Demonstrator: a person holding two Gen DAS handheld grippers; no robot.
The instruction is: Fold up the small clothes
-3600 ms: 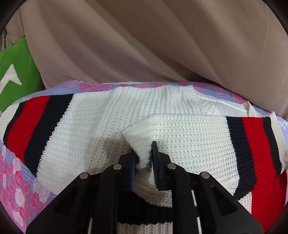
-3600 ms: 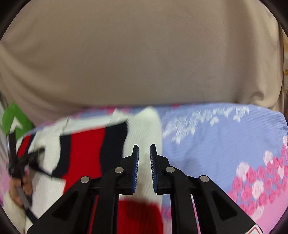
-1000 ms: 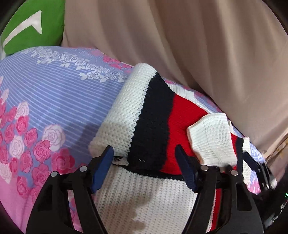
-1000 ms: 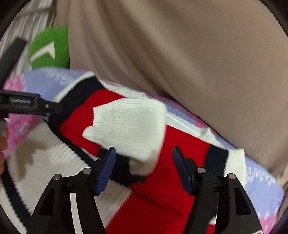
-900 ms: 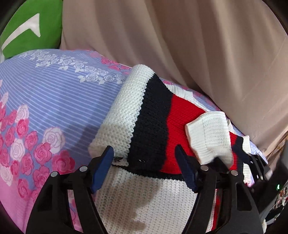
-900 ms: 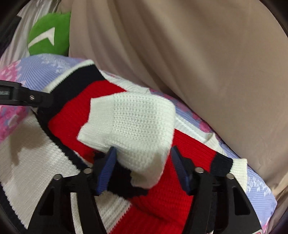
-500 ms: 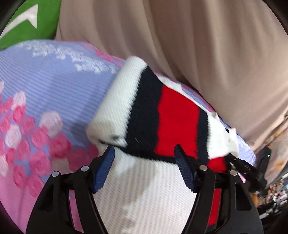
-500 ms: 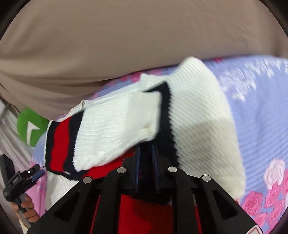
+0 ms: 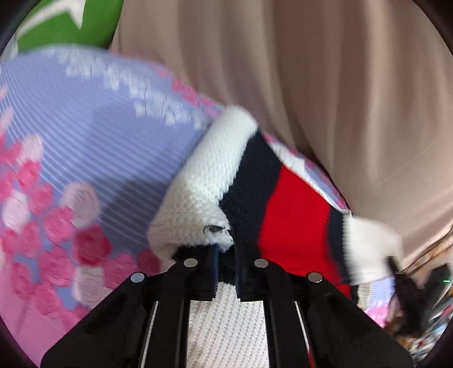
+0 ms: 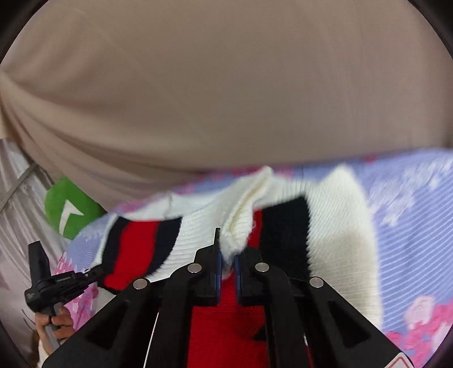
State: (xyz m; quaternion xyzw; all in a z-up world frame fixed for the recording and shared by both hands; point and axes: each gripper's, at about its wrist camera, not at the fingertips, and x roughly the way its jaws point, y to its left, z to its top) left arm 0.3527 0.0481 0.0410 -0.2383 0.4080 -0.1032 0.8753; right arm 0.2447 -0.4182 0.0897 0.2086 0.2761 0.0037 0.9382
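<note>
A knit sweater [image 9: 294, 203] in white, navy and red stripes lies folded on a floral bedsheet [image 9: 85, 136]. My left gripper [image 9: 226, 260] is shut on the sweater's folded edge, where the white and navy bands meet. My right gripper [image 10: 226, 260] is shut on a bunched white part of the sweater [image 10: 337, 226], lifted off the layers below. The left gripper also shows in the right wrist view [image 10: 96, 273], gripping the far striped end, with a hand on its handle. Both views are blurred.
A beige curtain [image 10: 226, 85] hangs close behind the bed. A green cushion [image 10: 70, 209] with a white arrow sits at the far left, and also shows in the left wrist view [image 9: 65, 22]. Cluttered objects [image 9: 424, 325] lie past the bed's right edge.
Both grippers were open around the sweater a second ago; the right shut on the white part first, then the left shut on the folded edge. The sweater now stretches between them.
</note>
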